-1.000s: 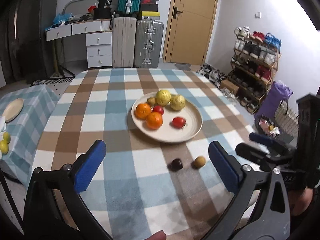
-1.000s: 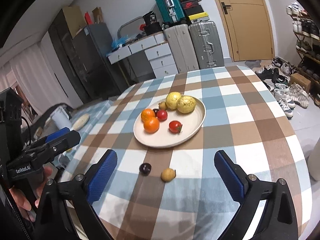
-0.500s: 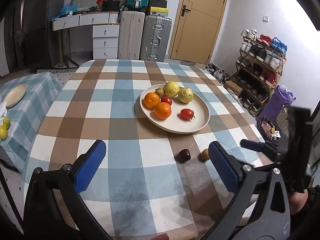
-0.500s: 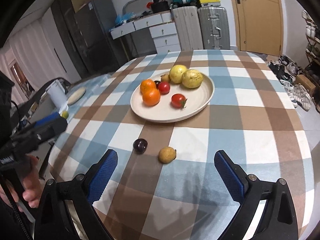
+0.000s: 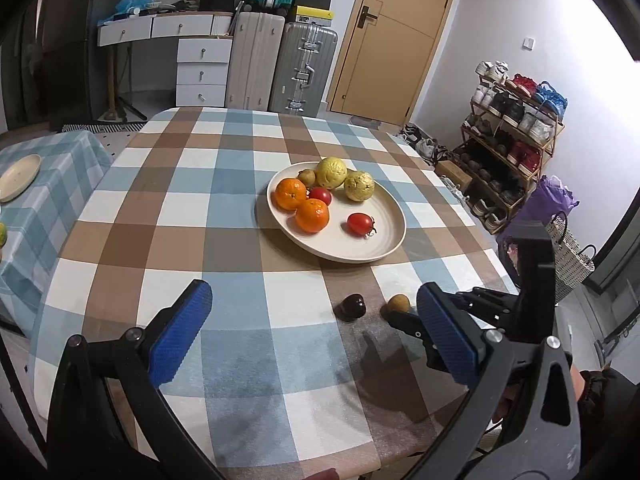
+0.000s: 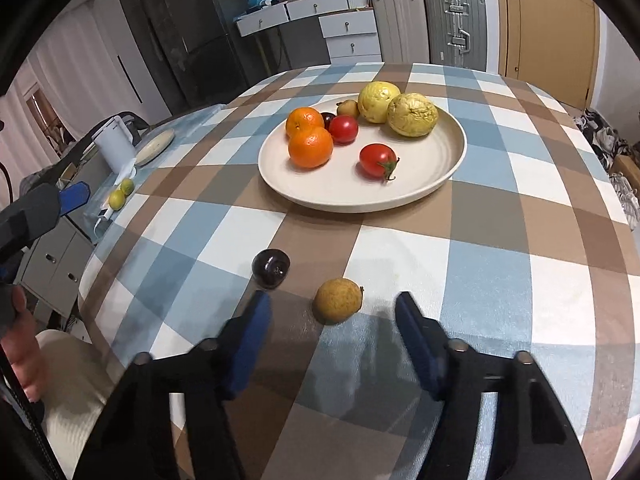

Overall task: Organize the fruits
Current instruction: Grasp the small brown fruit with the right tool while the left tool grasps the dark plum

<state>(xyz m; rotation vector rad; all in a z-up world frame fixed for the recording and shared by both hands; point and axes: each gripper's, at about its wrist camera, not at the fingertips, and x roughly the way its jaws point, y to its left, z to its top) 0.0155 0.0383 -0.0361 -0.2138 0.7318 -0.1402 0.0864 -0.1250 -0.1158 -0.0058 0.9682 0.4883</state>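
Note:
A cream plate [image 6: 448, 168] [image 5: 390, 216] on the checked table holds two oranges [image 6: 310, 146], two tomatoes [image 6: 376, 160], two yellow-green fruits [image 6: 412, 114] and a small brown fruit. A small tan fruit [image 6: 338, 300] [image 5: 398, 303] and a dark plum [image 6: 271, 268] [image 5: 353, 306] lie loose on the cloth in front of the plate. My right gripper [image 6: 334, 320] is open, low over the table, its fingers either side of the tan fruit and just short of it. My left gripper [image 5: 316, 320] is open and empty above the table's near edge.
A lower side table at the left carries a small plate [image 5: 18, 176], limes [image 6: 120, 196] and a white kettle [image 6: 114, 146]. Suitcases [image 5: 302, 68], drawers and a door stand behind. A shoe rack [image 5: 512, 128] is at the right.
My right gripper has dropped and moved forward to the tan fruit, its jaws narrower than before. My left gripper has shifted slightly; the fruits have not moved.

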